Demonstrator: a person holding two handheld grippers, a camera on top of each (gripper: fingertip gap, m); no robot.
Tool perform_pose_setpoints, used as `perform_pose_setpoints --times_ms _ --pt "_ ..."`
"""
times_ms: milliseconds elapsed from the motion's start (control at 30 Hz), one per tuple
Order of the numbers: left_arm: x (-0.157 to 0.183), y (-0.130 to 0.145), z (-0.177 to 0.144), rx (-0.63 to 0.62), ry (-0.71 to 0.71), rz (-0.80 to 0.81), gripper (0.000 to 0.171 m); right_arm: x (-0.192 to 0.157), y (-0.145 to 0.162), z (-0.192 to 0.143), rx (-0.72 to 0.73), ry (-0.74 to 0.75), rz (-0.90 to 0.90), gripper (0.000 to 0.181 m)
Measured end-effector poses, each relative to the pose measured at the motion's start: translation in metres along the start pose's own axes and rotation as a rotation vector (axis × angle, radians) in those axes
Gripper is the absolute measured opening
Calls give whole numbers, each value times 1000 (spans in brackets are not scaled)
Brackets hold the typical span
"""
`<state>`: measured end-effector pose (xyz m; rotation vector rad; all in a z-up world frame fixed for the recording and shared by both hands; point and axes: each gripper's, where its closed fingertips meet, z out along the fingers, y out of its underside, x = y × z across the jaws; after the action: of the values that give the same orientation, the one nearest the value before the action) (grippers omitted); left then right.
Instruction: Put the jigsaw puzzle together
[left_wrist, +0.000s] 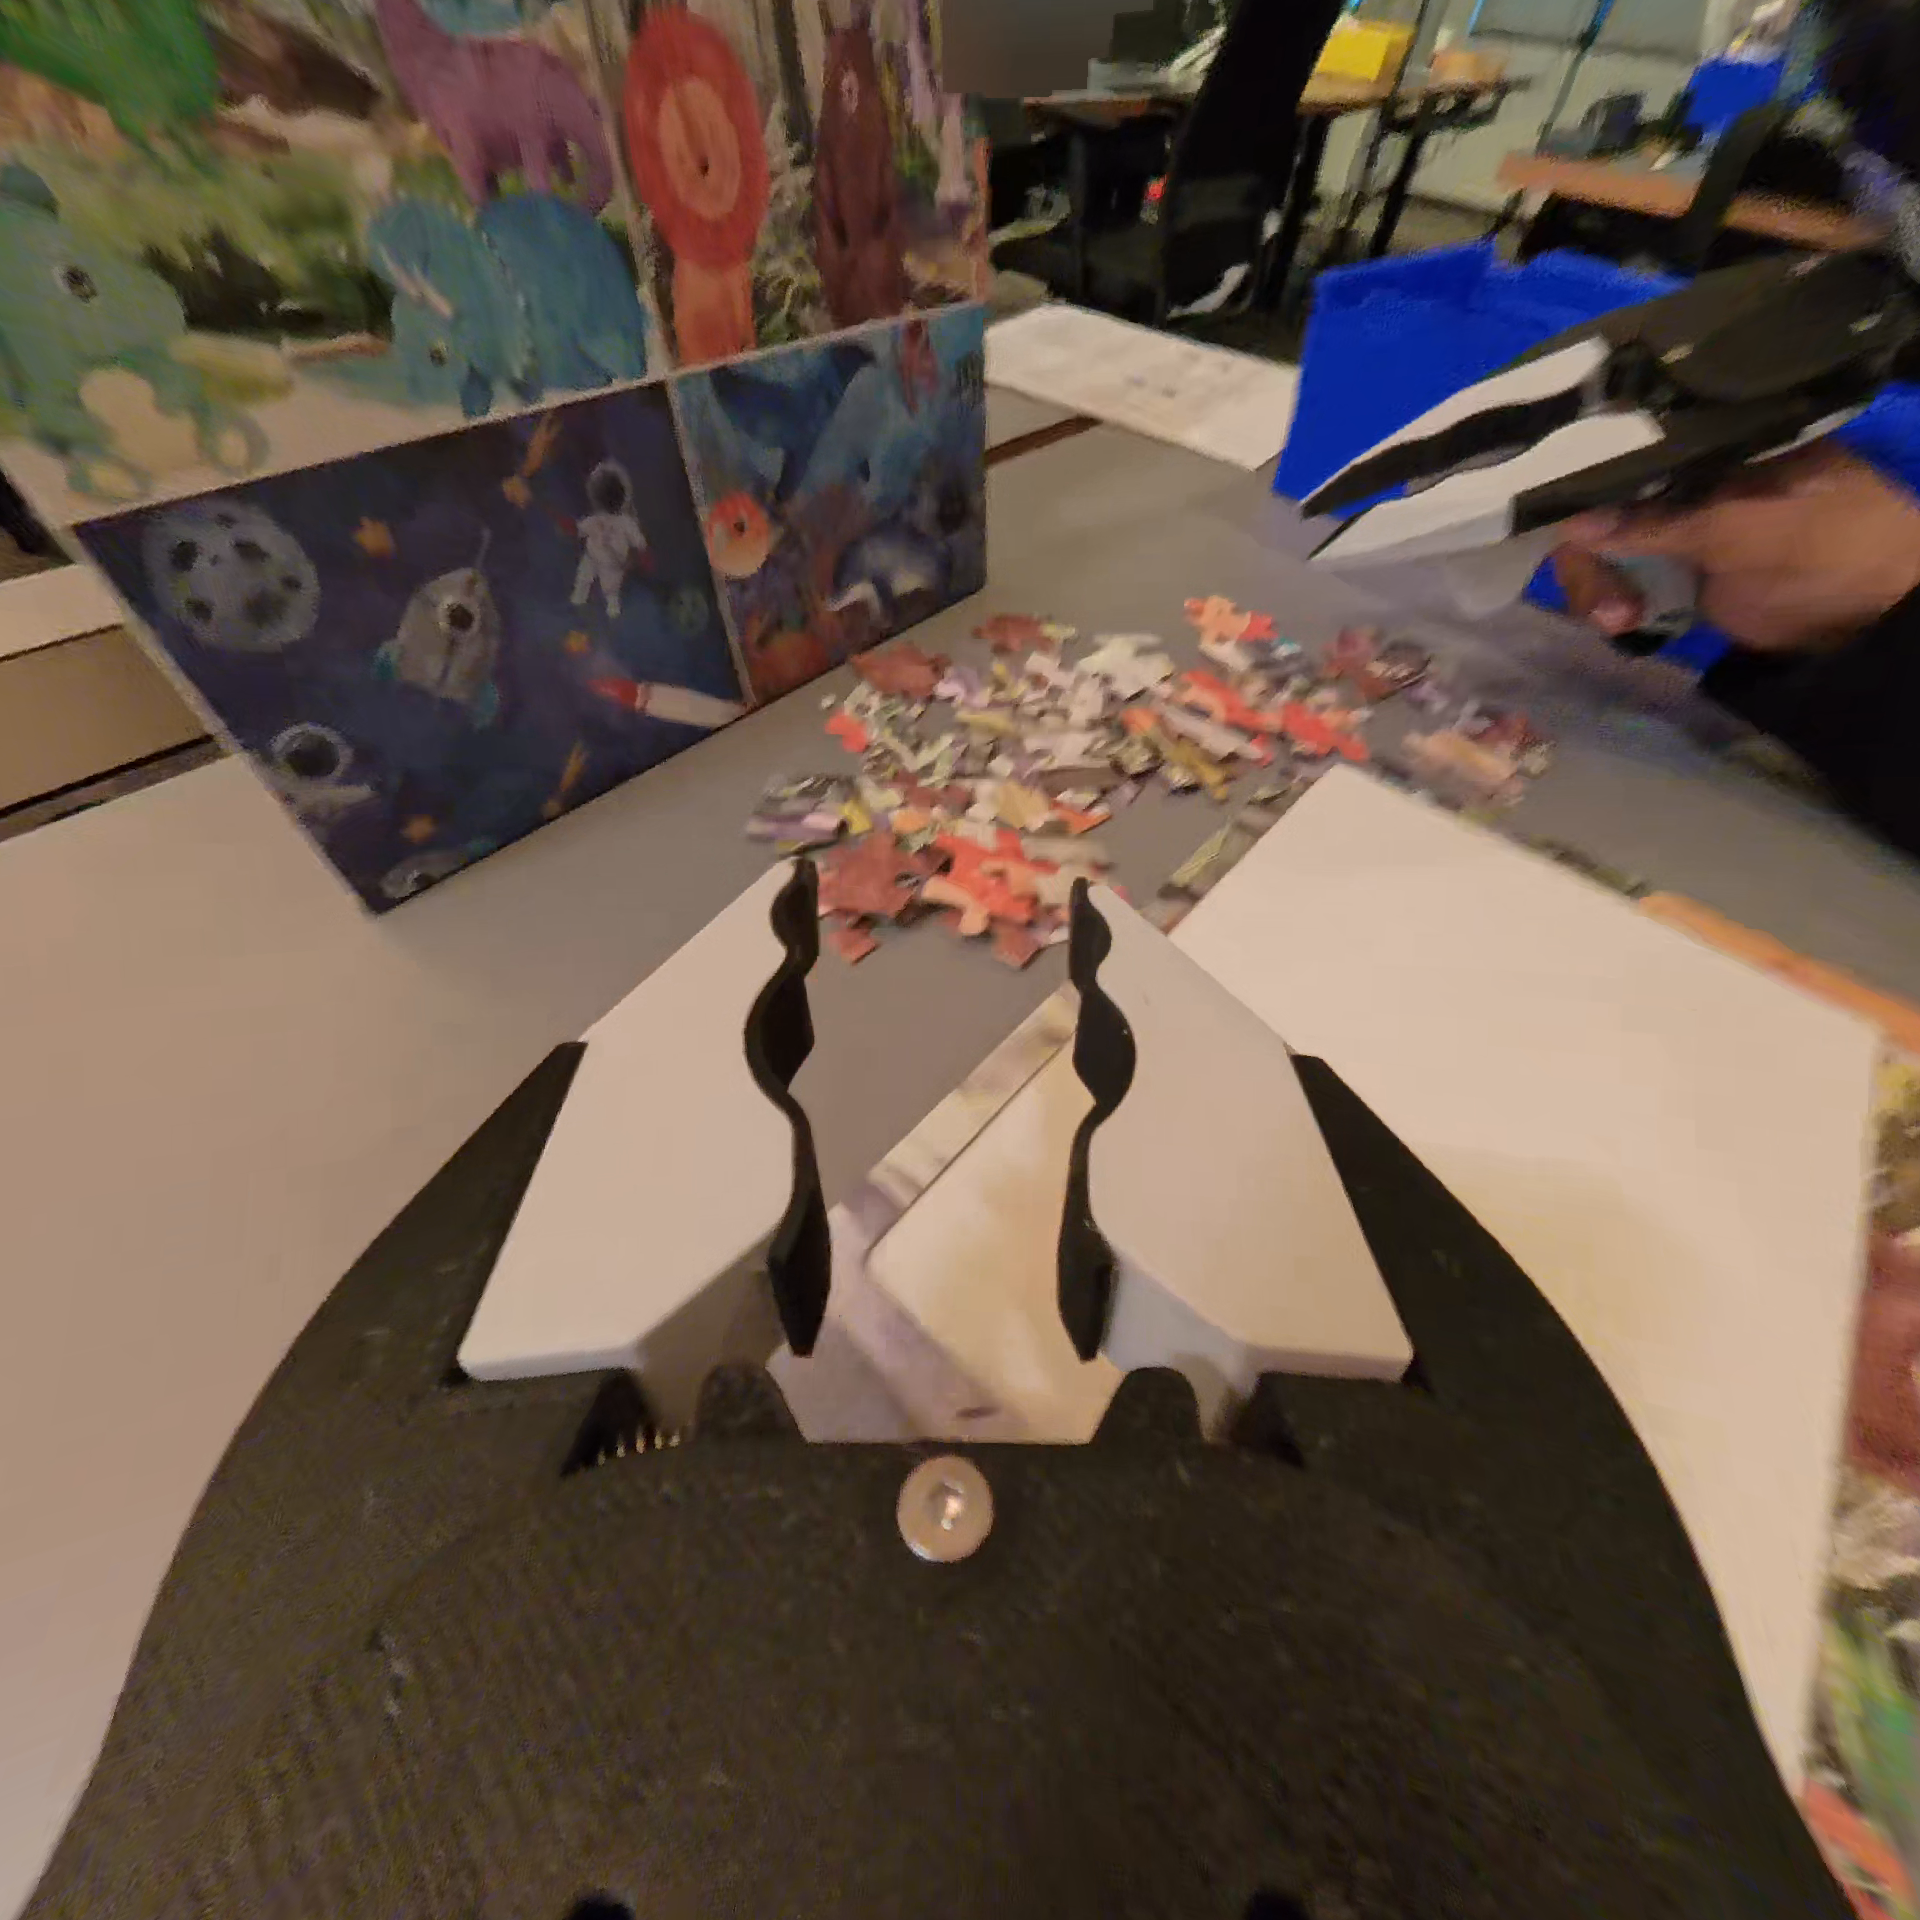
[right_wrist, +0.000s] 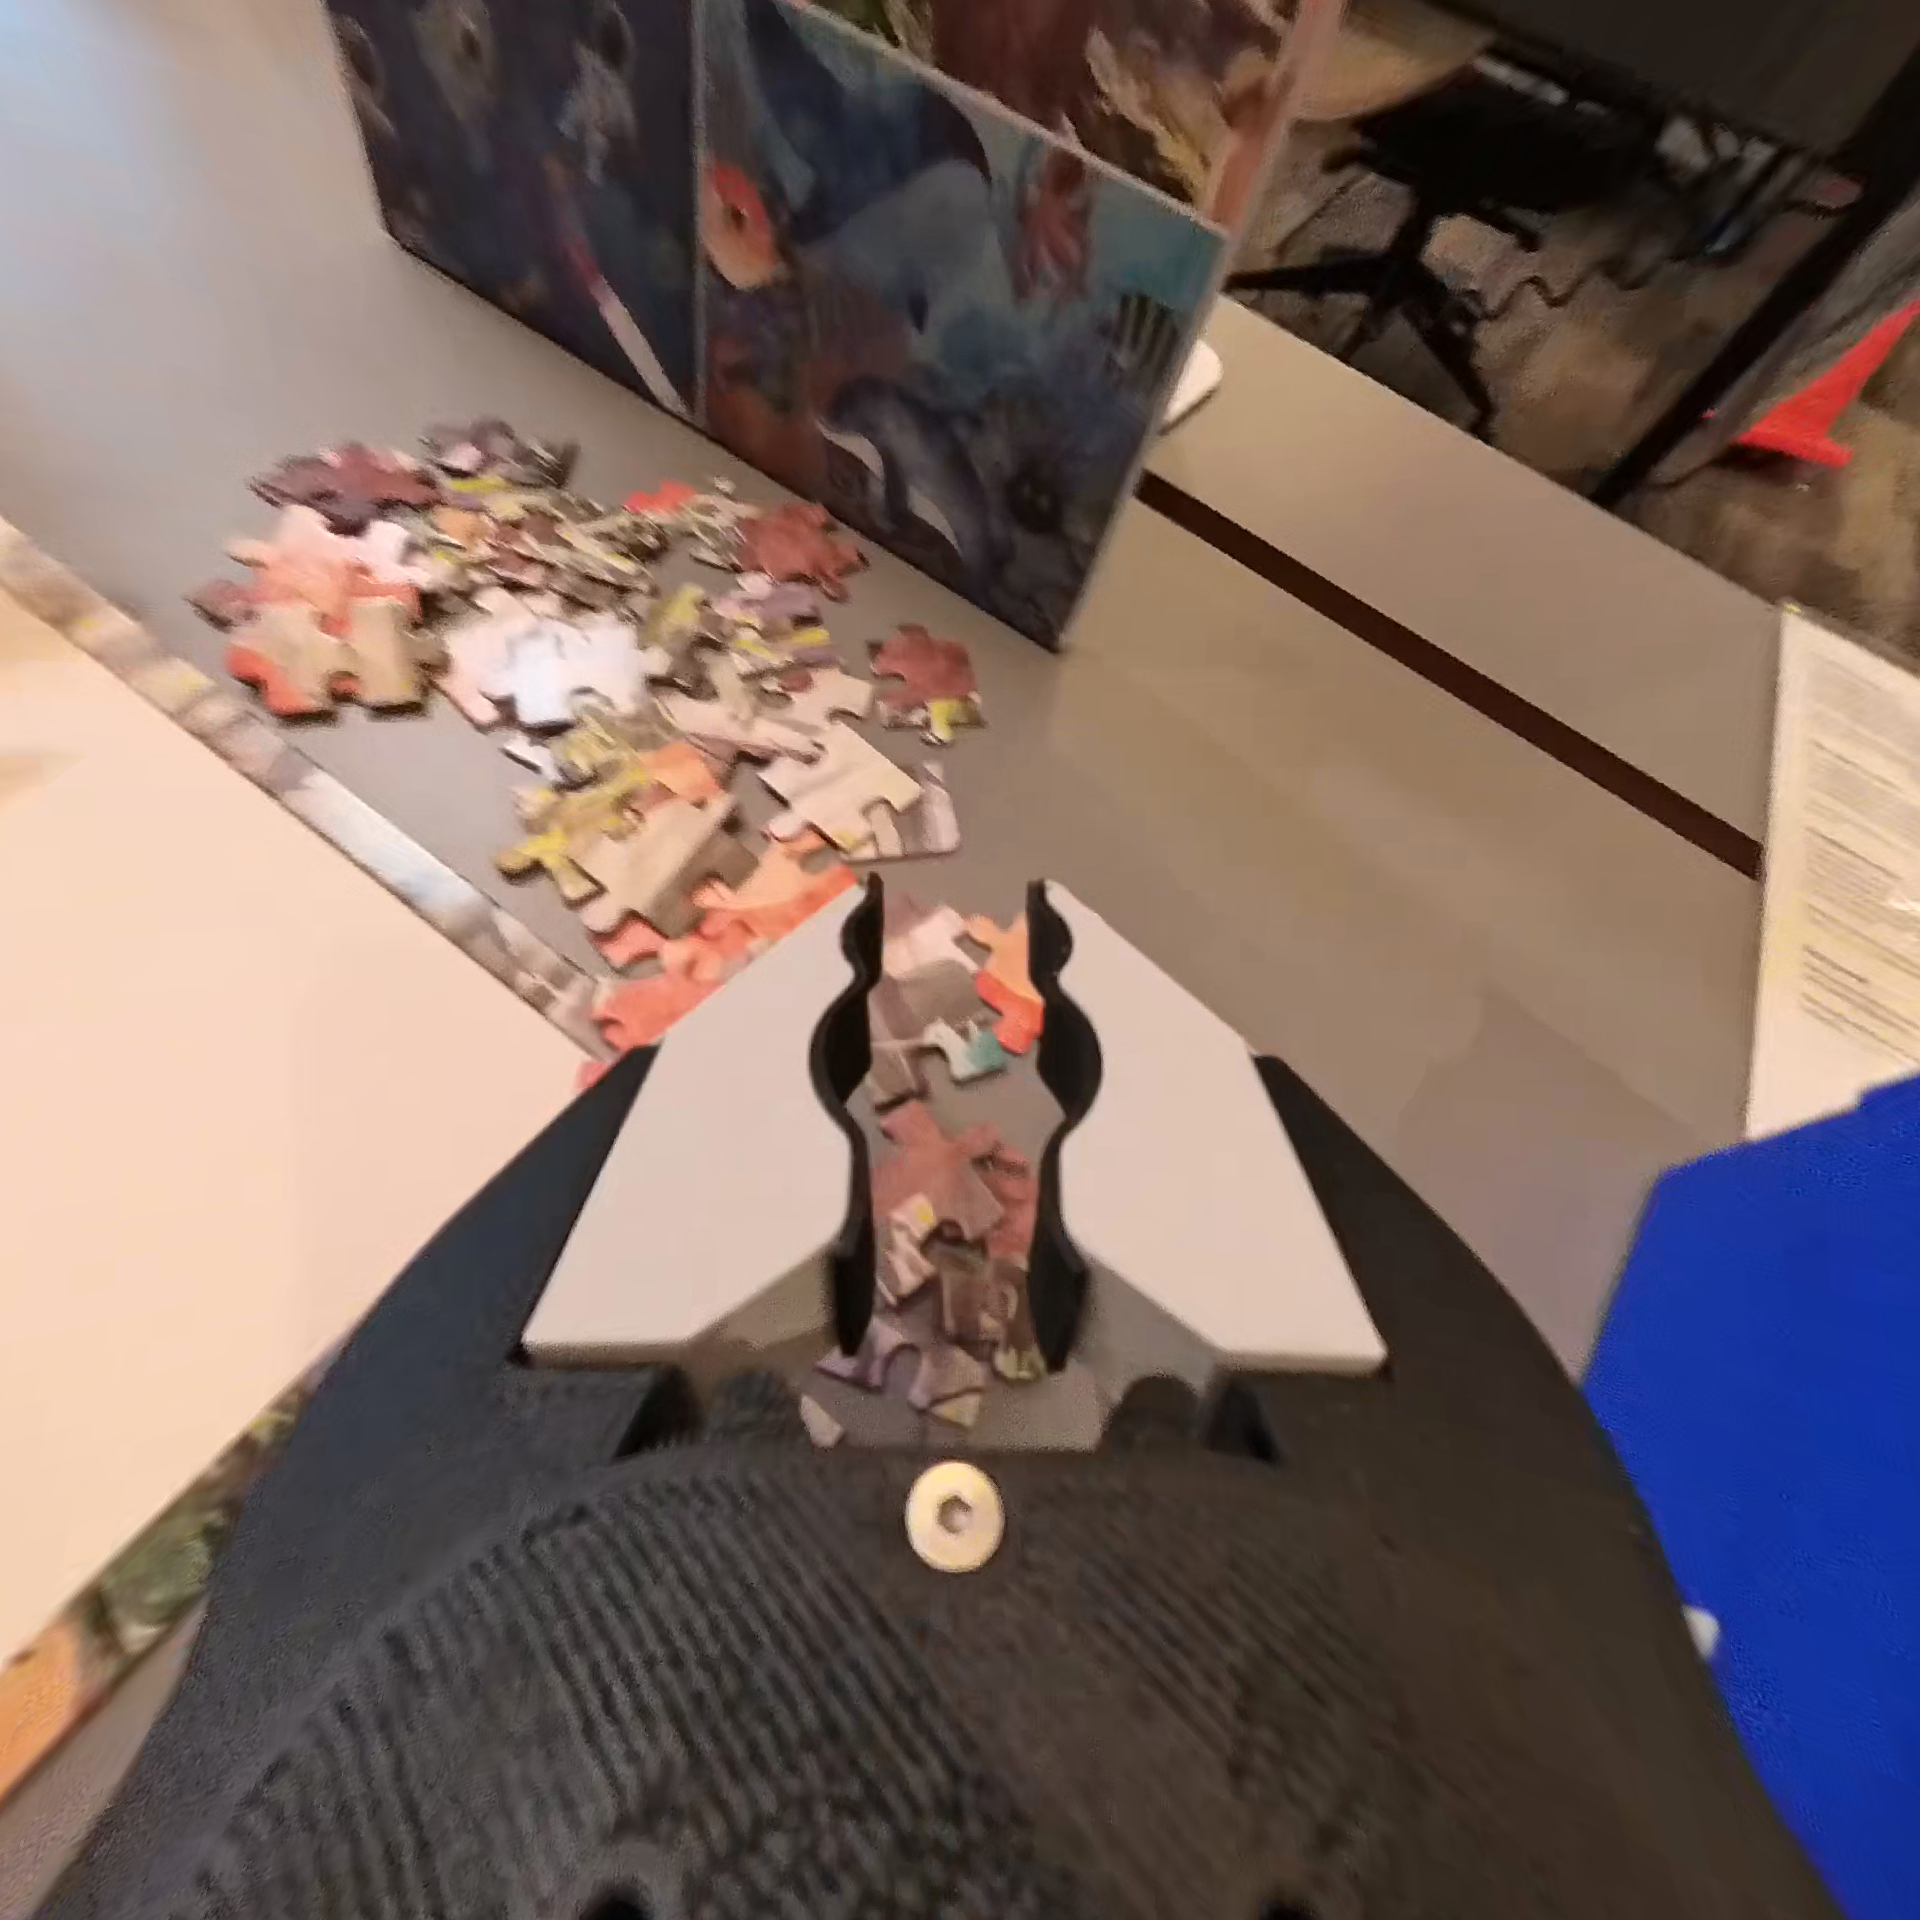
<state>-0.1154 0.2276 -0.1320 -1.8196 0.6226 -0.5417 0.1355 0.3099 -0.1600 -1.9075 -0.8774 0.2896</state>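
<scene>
Left gripper (left_wrist: 940, 904): hovering low over the grey counter (left_wrist: 1143, 520), jaws spread apart and gripping nothing; its tips are pointing at the near edge of the pile.
Right gripper (right_wrist: 954, 894): hanging above the pile, jaws parted a little less widely and also empty, with loose pieces showing straight through the gap.
Puzzle pieces (left_wrist: 1049, 748): lying scattered in a loose heap mid-counter, between the picture box and the white board, some overlapping, most face up.
Key relation: the heap is sitting directly under and ahead of the right gripper, while it is lying just beyond the left one's tips; the right looks the nearer for a first pick. The heap is stretching roughly along the board's edge.
White board (left_wrist: 1507, 1091): lying flat beside the heap, blank in the middle with a printed border strip along its edges; no pieces are sitting on it, so assembly looks barely begun.
Picture box (left_wrist: 468, 623): standing upright behind the heap, toward the counter's far edge.
Paper sheet (right_wrist: 1849, 831): resting flat at the counter's edge.
Room: blurred office desks and chairs behind; a blue bin (left_wrist: 1455, 343) is showing nearby.
</scene>
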Motion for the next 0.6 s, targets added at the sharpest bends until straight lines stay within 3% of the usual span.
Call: perform_pose_setpoints --times_ms 233,400,600 --pt "-9 9 2 -20 3 -50 43 21 25 7 -68 32 140 34" --pt "3 4 2 9 109 -168 43 25 38 17 -95 1 245 36" --pt "-3 1 -1 29 125 -234 43 28 43 22 -134 14 256 37"
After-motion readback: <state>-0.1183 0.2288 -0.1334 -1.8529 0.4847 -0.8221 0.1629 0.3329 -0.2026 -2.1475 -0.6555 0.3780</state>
